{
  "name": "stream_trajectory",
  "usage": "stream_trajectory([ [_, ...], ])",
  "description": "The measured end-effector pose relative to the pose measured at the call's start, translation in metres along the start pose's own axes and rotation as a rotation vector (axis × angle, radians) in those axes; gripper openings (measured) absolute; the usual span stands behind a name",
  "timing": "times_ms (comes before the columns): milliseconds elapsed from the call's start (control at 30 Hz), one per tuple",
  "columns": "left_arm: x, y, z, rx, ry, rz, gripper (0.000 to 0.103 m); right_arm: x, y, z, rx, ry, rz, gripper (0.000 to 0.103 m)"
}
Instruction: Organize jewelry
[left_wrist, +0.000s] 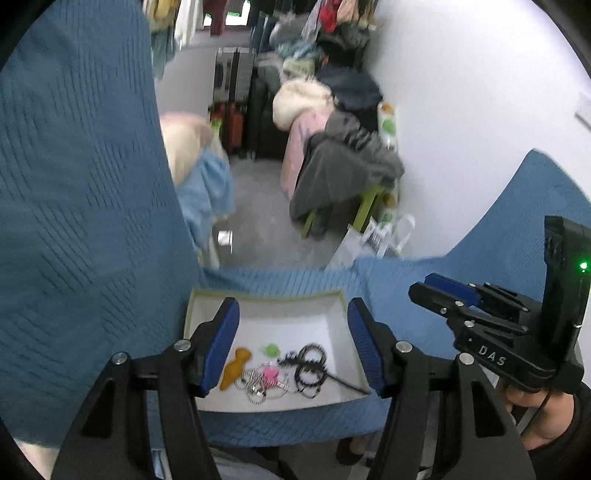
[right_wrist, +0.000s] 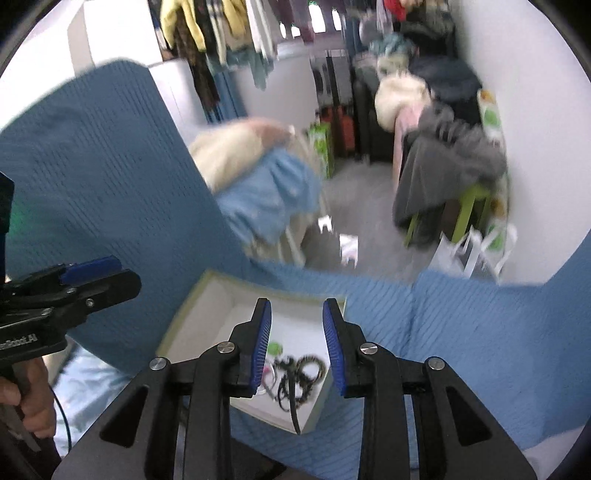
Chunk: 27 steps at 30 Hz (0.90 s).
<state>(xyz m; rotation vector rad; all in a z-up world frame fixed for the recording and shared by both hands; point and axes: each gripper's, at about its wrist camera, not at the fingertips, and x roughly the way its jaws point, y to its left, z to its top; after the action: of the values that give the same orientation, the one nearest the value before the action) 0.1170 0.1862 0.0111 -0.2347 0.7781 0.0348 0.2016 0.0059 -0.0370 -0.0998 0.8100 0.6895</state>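
Blue-padded fingers (left_wrist: 221, 347) of the left gripper (left_wrist: 293, 339) stand wide apart above a white tray (left_wrist: 295, 317) on the blue quilted cover (left_wrist: 92, 221). Jewelry lies at the tray's 6 o'clock edge: an orange charm (left_wrist: 234, 369), green bead (left_wrist: 271, 349), pink piece (left_wrist: 269, 374), silver chain (left_wrist: 255, 387), black bracelets (left_wrist: 310, 363). At 3 o'clock, the right gripper (right_wrist: 297, 339) hangs empty over the bracelets, fingers parted

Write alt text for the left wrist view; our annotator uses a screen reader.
The open left gripper hovers over a shallow white tray on a blue quilted cover, holding tangled black bracelets, silver chains and an orange piece. The right gripper waits at right.
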Motion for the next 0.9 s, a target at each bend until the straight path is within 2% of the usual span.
stream_trajectory([
  [167,-0.055,-0.018,0.029,0.03,-0.123,0.006,0.062,-0.062,0.007,0.036,-0.028,-0.111,-0.018,0.028],
  [233,-0.073,-0.024,0.035,0.049,-0.16,0.008,0.063,-0.085,0.009,0.043,-0.03,-0.167,-0.032,0.031],
  [300,-0.092,-0.033,0.038,0.079,-0.19,0.015,0.065,-0.105,0.011,0.046,-0.019,-0.209,-0.033,0.038],
  [467,-0.119,-0.047,0.027,0.118,-0.221,0.026,0.066,-0.145,0.016,0.033,0.001,-0.279,-0.05,0.042],
  [533,-0.126,-0.052,0.02,0.134,-0.22,0.019,0.069,-0.155,0.026,0.021,-0.014,-0.307,-0.096,0.043],
  [667,-0.131,-0.053,0.008,0.122,-0.221,0.036,0.069,-0.164,0.042,-0.001,-0.039,-0.315,-0.114,0.044],
  [800,-0.136,-0.052,-0.01,0.112,-0.24,0.061,0.07,-0.163,0.046,-0.019,-0.03,-0.286,-0.108,0.044],
  [900,-0.129,-0.045,-0.024,0.07,-0.2,0.073,0.069,-0.16,0.045,-0.032,-0.009,-0.256,-0.103,0.045],
])
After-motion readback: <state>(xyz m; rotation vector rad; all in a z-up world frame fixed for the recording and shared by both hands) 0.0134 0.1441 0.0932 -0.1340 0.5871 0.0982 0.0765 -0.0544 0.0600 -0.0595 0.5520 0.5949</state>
